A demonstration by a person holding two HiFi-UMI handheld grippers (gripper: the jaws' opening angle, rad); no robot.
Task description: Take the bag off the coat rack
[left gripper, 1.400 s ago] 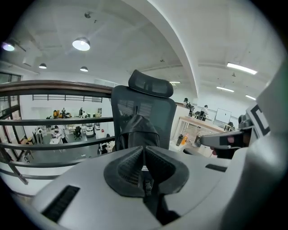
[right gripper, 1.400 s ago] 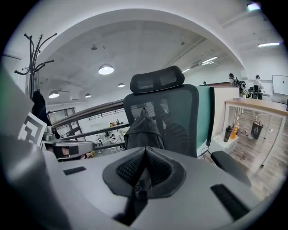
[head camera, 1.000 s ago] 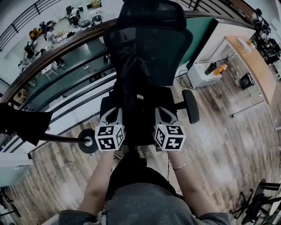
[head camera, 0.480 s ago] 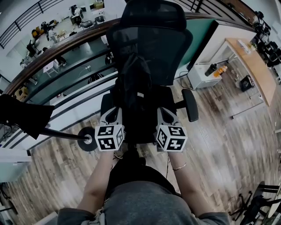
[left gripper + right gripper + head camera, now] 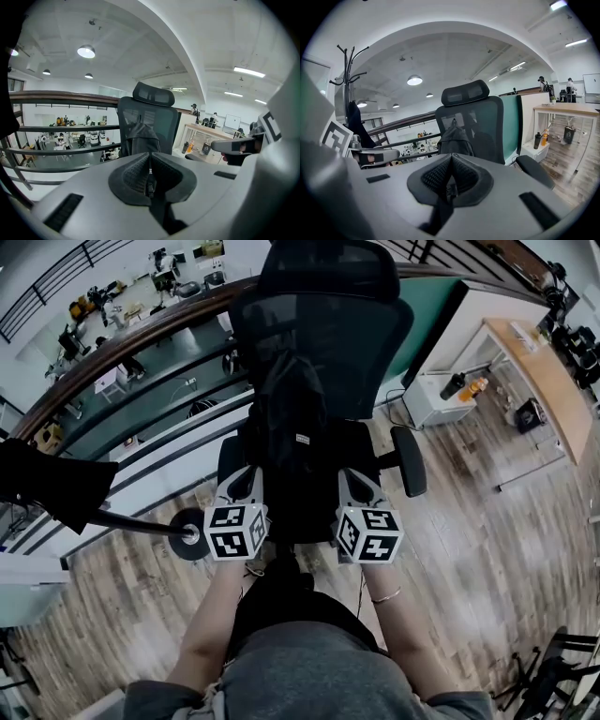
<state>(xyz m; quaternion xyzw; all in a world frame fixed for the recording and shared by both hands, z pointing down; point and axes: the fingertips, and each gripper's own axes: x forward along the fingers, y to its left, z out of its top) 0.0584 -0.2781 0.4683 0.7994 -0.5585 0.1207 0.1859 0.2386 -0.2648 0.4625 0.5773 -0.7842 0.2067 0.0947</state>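
Note:
A black bag [image 5: 291,418] sits on the seat of a black mesh office chair [image 5: 323,324], leaning against its backrest. It also shows in the left gripper view as the bag [image 5: 139,138] and in the right gripper view as the bag [image 5: 454,139]. My left gripper [image 5: 246,482] and right gripper [image 5: 354,486] hover side by side just in front of the seat, both shut with nothing between the jaws. The coat rack [image 5: 347,70] stands to the left with a dark garment [image 5: 357,123] hanging on it. In the head view its round base [image 5: 192,535] rests on the floor.
A railing [image 5: 141,334] runs behind the chair over a lower floor. A white cabinet [image 5: 436,399] with bottles [image 5: 464,385] and a wooden desk [image 5: 539,381] stand to the right. A tripod [image 5: 548,676] is at the lower right on the wooden floor.

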